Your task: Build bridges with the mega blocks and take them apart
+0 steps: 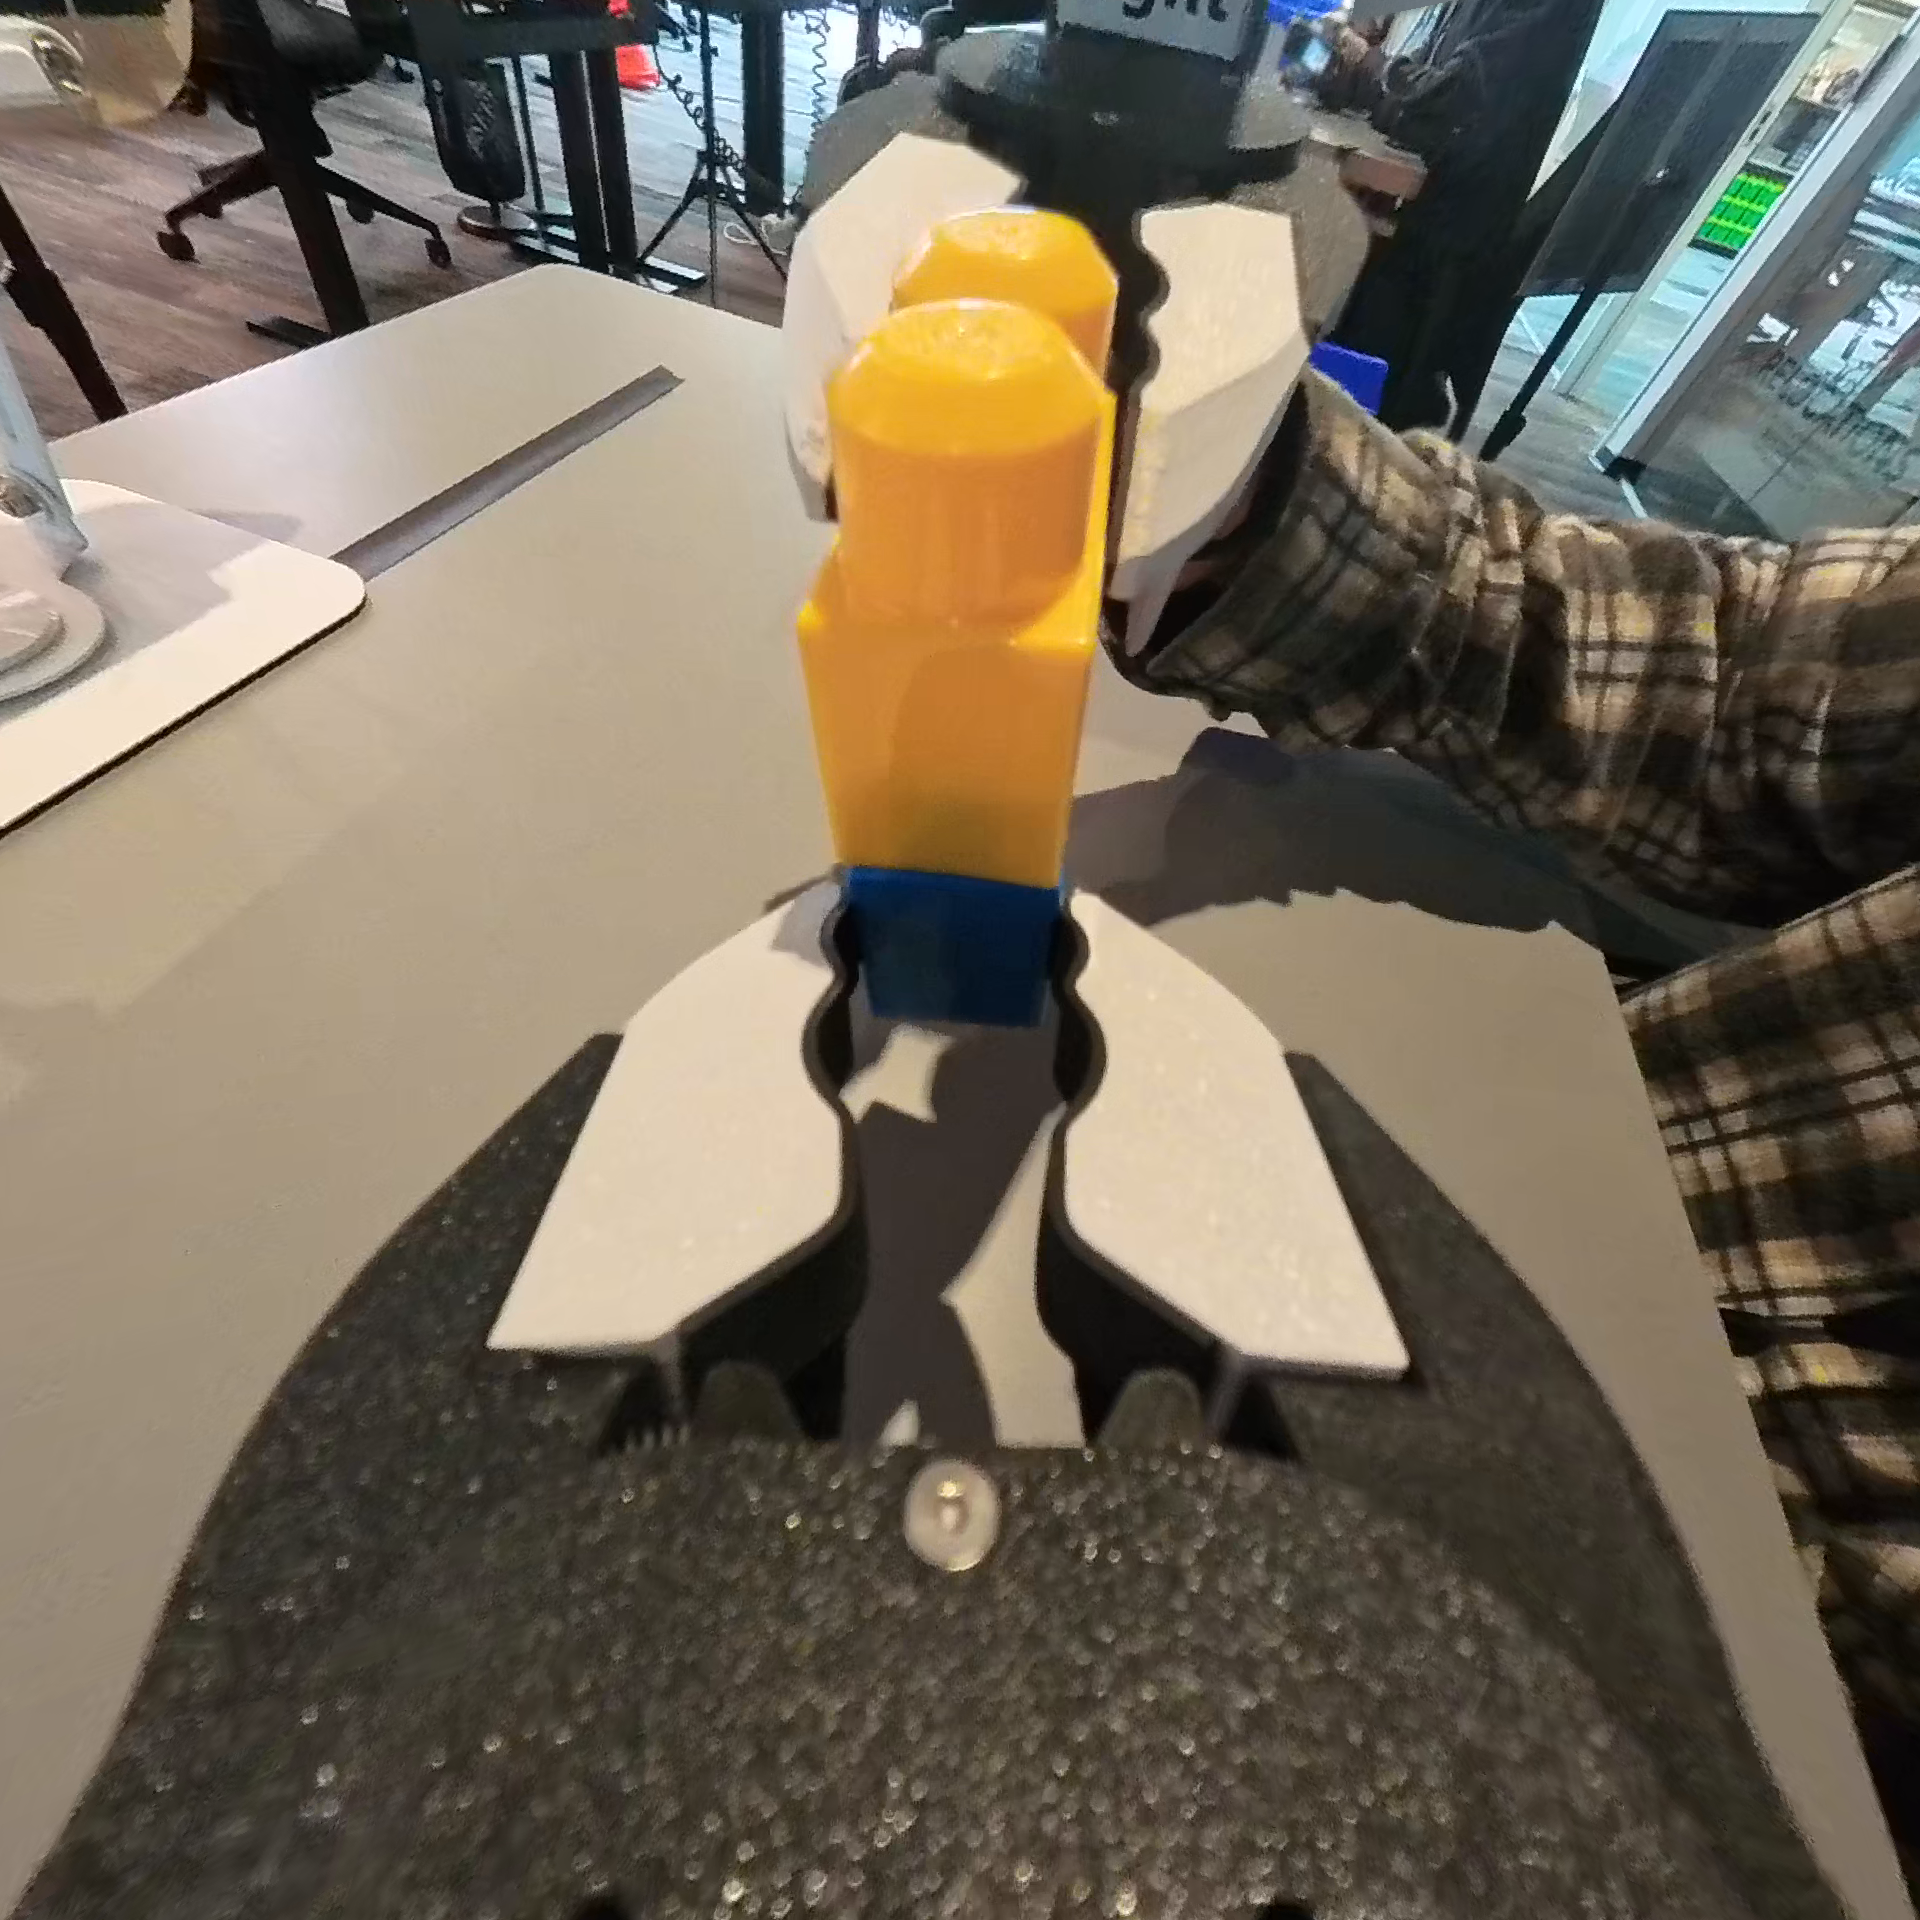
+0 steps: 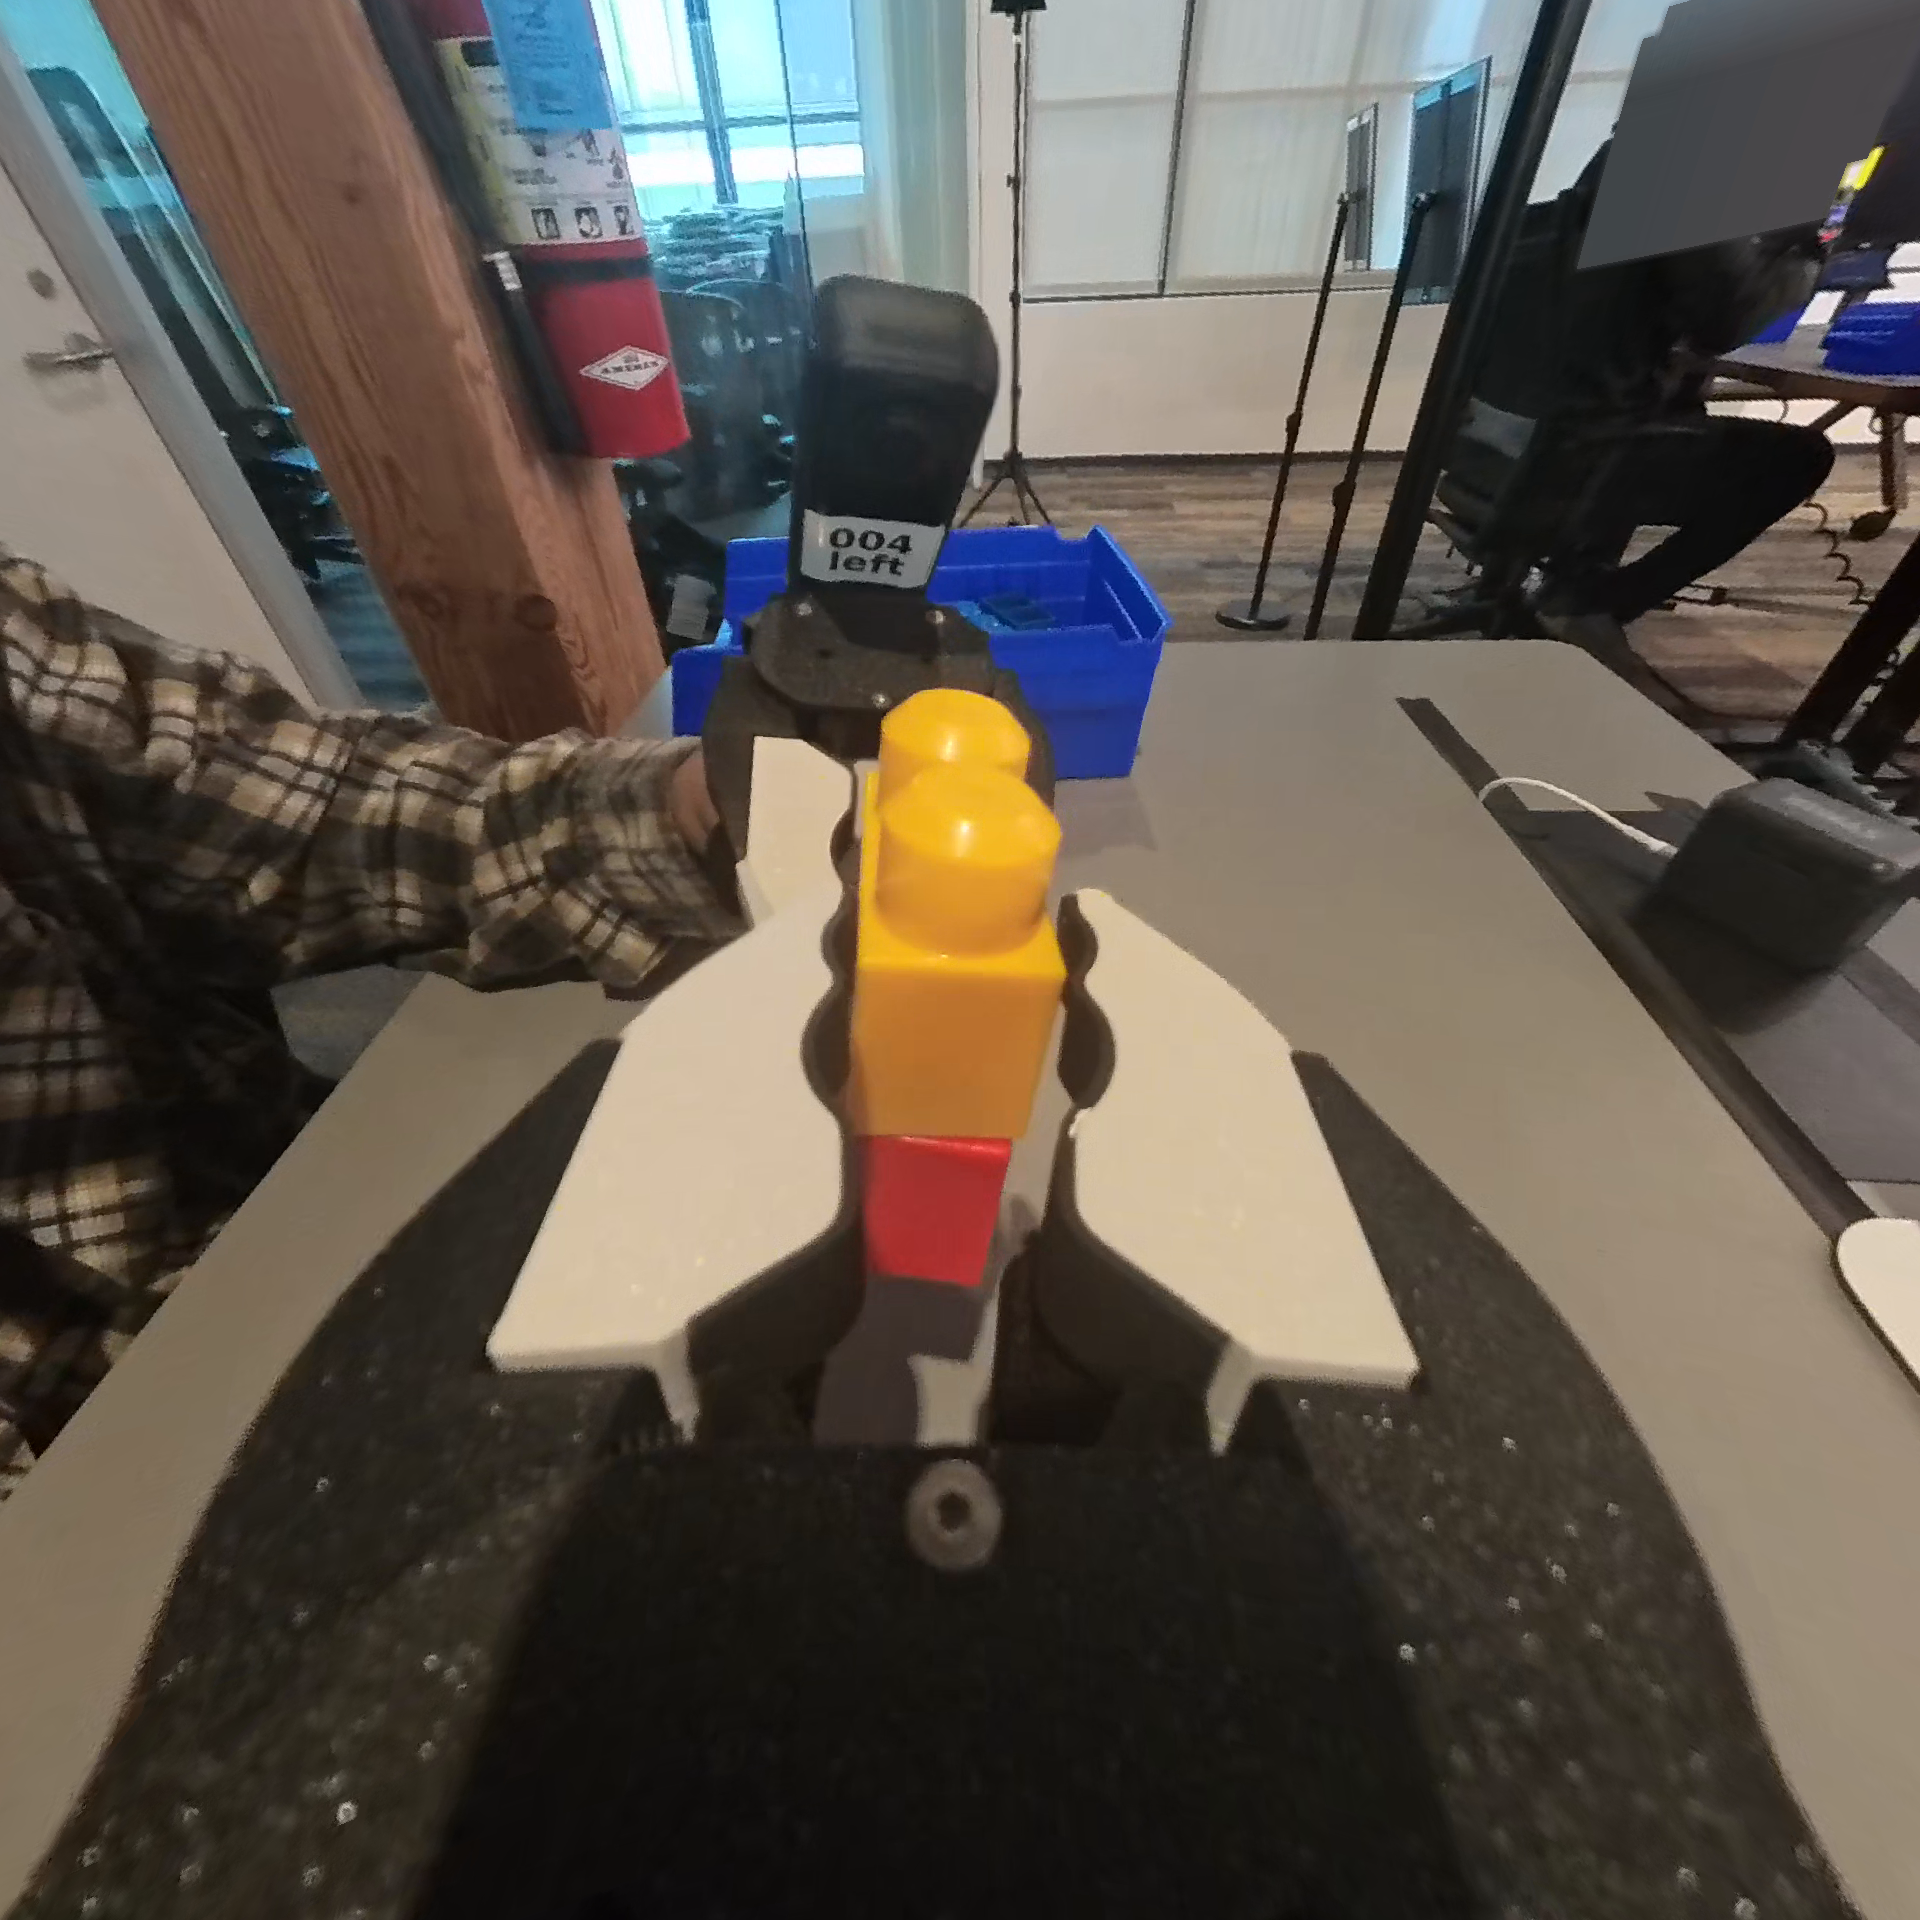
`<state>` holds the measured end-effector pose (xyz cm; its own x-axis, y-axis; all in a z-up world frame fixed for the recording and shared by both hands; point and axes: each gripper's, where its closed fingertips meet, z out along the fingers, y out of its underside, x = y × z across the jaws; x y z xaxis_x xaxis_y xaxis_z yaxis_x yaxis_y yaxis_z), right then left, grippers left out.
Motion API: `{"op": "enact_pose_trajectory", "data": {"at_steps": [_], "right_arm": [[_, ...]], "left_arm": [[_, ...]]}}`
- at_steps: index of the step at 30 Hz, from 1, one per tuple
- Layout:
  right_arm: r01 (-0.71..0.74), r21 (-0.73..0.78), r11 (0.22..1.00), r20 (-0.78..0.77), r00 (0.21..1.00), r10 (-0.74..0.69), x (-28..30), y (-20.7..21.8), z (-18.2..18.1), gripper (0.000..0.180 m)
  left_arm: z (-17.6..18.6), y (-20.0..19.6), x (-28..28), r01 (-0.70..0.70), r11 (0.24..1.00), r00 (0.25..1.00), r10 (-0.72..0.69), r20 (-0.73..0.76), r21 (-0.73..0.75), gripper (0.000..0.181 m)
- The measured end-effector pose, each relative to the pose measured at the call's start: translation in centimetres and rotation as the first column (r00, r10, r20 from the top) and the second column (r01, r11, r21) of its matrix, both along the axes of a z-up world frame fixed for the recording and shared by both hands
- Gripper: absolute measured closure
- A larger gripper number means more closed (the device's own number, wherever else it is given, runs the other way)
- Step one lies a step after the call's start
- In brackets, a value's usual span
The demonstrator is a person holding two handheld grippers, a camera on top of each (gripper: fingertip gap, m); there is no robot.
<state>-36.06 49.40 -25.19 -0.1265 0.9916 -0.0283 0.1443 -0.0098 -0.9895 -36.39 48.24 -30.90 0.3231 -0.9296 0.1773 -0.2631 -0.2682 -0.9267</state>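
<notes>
Gripping blue block (image 1: 951, 951), left jaws; right jaws clamp yellow block (image 2: 951, 1023); blue bin (image 2: 1081, 644) behind.

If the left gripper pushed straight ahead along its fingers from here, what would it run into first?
The left gripper is already closed on the blue block under the yellow block. Pushing on would likely drive that bridge into the right gripper, which faces it, gripping the far end; beyond that, depth is unclear.
</notes>
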Motion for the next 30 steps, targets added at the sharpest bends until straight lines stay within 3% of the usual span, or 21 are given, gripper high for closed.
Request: {"op": "enact_pose_trajectory", "data": {"at_steps": [9,11,12,18,20,21,30], "right_arm": [[-0.036,-0.065,0.997,-0.126,0.992,0.027,0.3,-0.1,0.9,0.143],[-0.027,-0.127,0.992,-0.191,0.982,0.002,1.1,0.3,2.0,0.127],[-0.034,-0.154,0.988,-0.21,0.978,0.001,1.8,0.4,2.3,0.128],[-0.044,-0.271,0.962,-0.114,0.993,0.013,2.7,-0.5,-1.1,0.123],[-0.079,-0.277,0.958,-0.094,0.994,0.055,2.0,-1.4,-1.6,0.128],[-0.1,-0.264,0.959,-0.08,0.993,0.082,1.7,-1.9,-1.8,0.143],[-0.127,-0.287,0.95,-0.111,0.989,0.099,1.0,-1.9,-1.8,0.145]], "left_arm": [[0.8,-0.5,0.3,0.044,0.998,0.995,-0.04,0.086,-0.049,0.145],[1.0,-0.4,0.0,0.05,0.995,0.991,-0.039,0.124,-0.088,0.145],[1.2,-0.3,-0.2,0.051,0.994,0.989,-0.037,0.142,-0.101,0.145],[2.2,-0.4,-0.7,0.061,0.992,0.979,-0.037,0.201,-0.113,0.145],[2.6,-0.7,-0.2,0.081,0.99,0.972,-0.053,0.228,-0.115,0.145],[2.9,-0.9,0.0,0.094,0.988,0.967,-0.063,0.246,-0.12,0.145],[2.9,-1.1,-0.2,0.119,0.982,0.961,-0.078,0.265,-0.144,0.145]]}}
